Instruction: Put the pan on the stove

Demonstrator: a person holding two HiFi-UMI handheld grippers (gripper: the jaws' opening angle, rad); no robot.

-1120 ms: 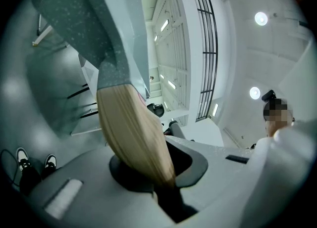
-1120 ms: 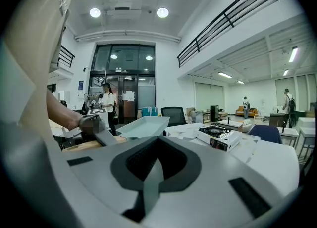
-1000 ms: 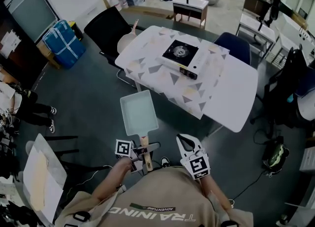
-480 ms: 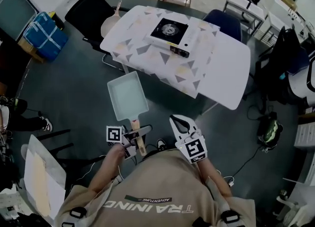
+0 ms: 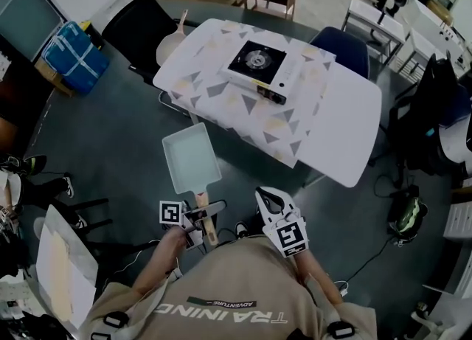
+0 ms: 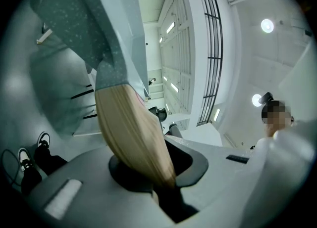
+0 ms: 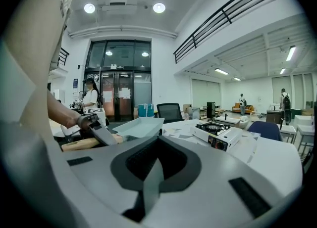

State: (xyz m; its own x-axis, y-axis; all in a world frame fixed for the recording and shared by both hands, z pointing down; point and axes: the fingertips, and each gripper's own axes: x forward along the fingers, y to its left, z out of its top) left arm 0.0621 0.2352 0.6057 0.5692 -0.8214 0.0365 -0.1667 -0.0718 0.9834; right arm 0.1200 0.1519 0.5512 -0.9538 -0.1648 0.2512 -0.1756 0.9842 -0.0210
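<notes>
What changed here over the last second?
Nothing moved much; only the head view shifted slightly. The left gripper still holds the pan by its handle, short of the table and stove. The right gripper stays empty.

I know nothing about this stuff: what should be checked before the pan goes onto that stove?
1. Grip on the pan: ok. The left gripper has its jaws shut on the wooden handle.
2. Pan empty: ok, nothing shows inside.
3. Burner free: ok, nothing sits on the stove.
4. Right gripper free: ok, jaws together on nothing.
5. Pan above stove: not ok, it hangs over the floor, short of the table.
6. Stove switched off: cannot tell.
</notes>
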